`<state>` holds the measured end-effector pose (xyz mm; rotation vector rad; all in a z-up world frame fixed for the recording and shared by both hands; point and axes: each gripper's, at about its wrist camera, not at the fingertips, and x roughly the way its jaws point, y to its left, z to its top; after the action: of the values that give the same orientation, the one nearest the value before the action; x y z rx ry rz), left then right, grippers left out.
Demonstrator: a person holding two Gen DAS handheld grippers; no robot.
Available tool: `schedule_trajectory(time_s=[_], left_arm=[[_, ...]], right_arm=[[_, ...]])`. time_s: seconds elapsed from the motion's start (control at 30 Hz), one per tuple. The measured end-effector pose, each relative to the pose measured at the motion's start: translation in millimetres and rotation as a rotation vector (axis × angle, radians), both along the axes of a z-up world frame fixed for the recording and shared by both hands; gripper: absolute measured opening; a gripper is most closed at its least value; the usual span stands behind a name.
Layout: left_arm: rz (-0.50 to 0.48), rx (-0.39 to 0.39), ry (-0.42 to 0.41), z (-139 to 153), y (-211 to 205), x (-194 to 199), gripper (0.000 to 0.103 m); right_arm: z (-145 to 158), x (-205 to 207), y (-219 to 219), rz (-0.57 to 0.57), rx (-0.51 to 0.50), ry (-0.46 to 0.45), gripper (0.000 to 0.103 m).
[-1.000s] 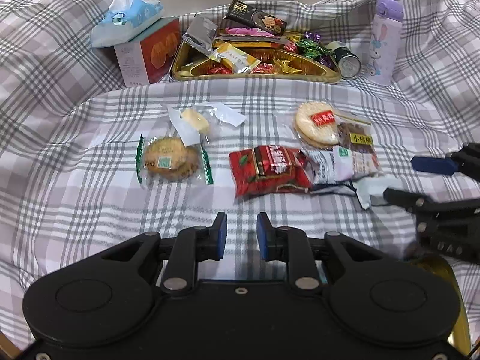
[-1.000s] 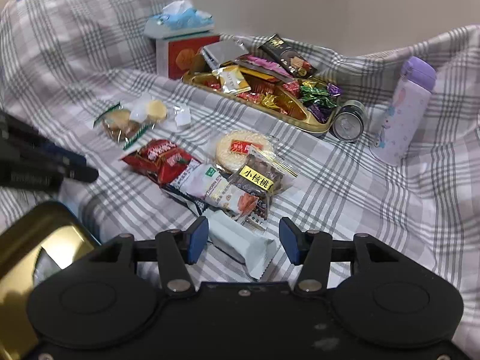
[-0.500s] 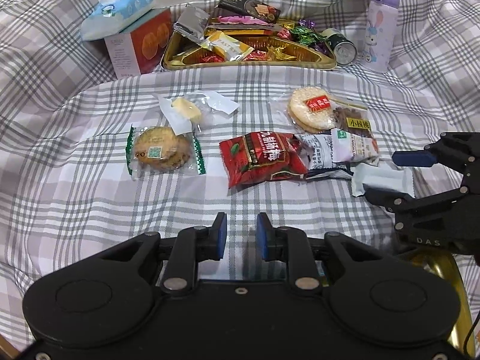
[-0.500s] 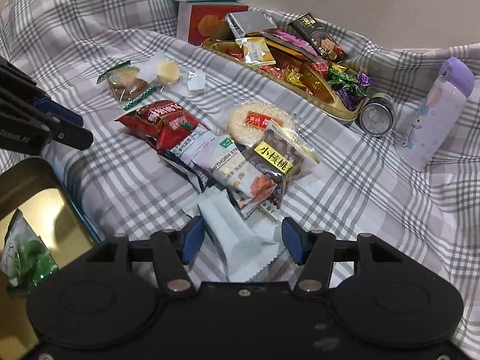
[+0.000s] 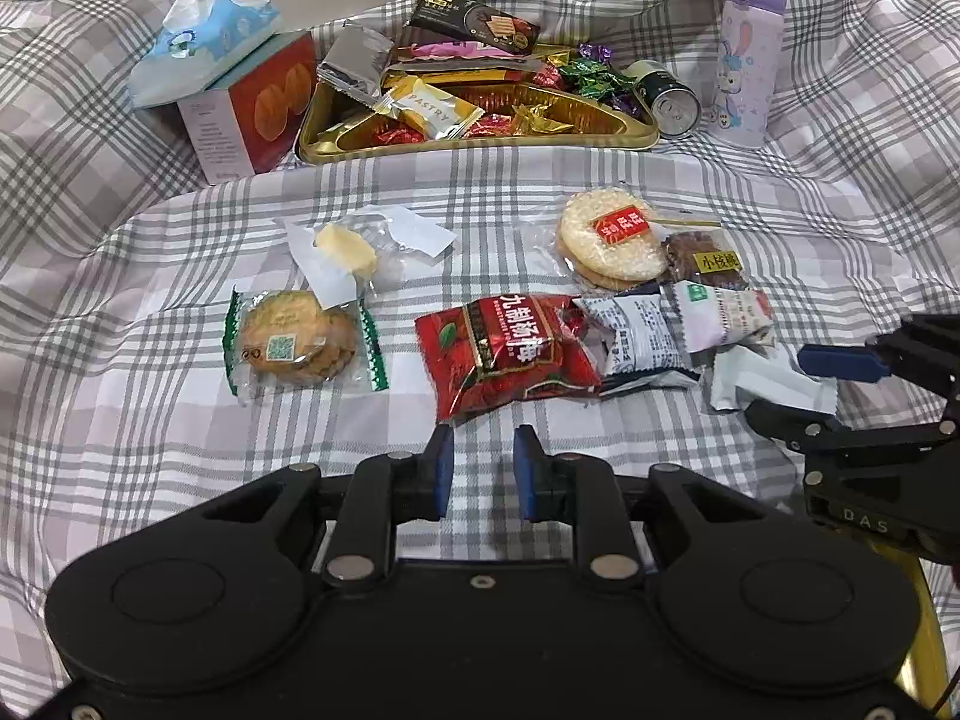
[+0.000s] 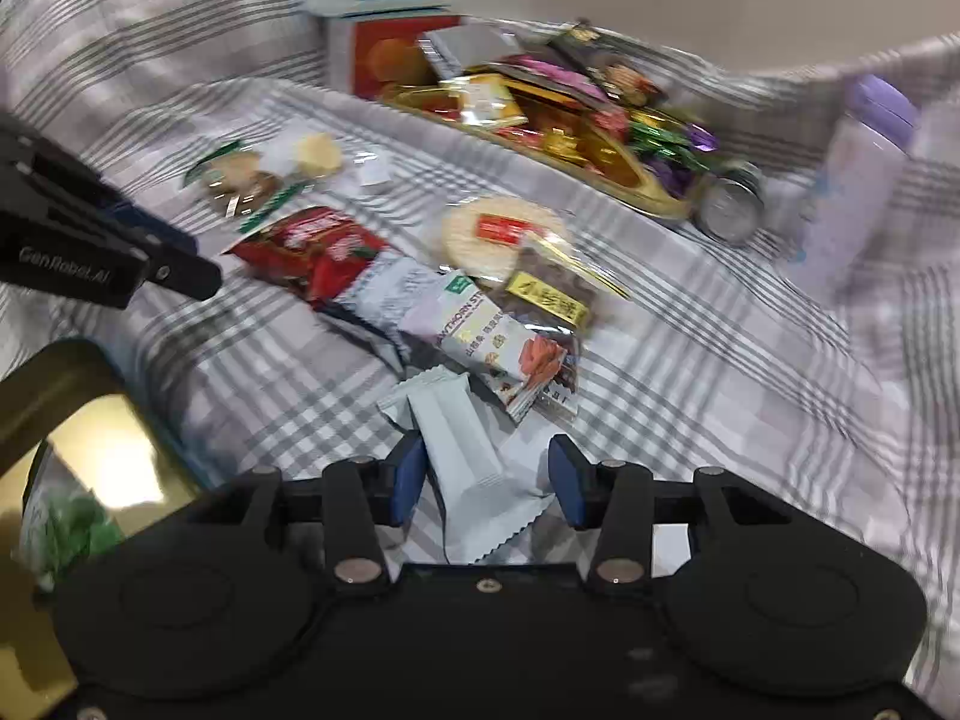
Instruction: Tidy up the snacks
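Wrapped snacks lie on a plaid cloth: a cookie pack, a red packet, a round rice cracker and a pale packet. My left gripper hovers just short of the red packet. Its fingers stand a narrow gap apart with nothing between them. My right gripper sits over the pale packet, which lies between the closing jaws. The left pad is at the packet's edge and the right pad stands clear of it. The right gripper shows at the right edge of the left wrist view.
A gold tray of sweets stands at the back, between a red box under a tissue pack and a can with a purple bottle. A gold tin holding a green packet is near left.
My right gripper has moved forward over the pale packet, which now reaches deeper between narrower jaws. The left gripper has kept its gap and place.
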<state>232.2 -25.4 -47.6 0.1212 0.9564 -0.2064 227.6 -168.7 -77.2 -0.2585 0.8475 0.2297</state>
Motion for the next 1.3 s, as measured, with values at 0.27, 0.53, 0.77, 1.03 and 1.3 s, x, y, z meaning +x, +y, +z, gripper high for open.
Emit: schedule_trajectory(time_s=[0.27,0.53,0.77,1.03,1.3], left_arm=[[-0.032,-0.028,-0.027,4,-3,10,0.031],[-0.235,0.035,-0.078,-2,-11,15,0.032],[-0.336,0.147,-0.129,-9,-16,12,0.038],[-0.212,0.128,-0.171,-2,-8,28,0.038],[-0.053,0.055,-0.147,6,20,54,0.038]], right_arm=[[-4,3,-4,-0.069,0.038,-0.018,0.049],[-7,4,-14,-0.082,0.108,0.001,0.053],[-6,4,-11,-0.062,0.099,0.006,0.055],[-7,5,-14,-0.057,0.107,0.004,0.055],[-7,5,-14,-0.062,0.109,0.002,0.056]])
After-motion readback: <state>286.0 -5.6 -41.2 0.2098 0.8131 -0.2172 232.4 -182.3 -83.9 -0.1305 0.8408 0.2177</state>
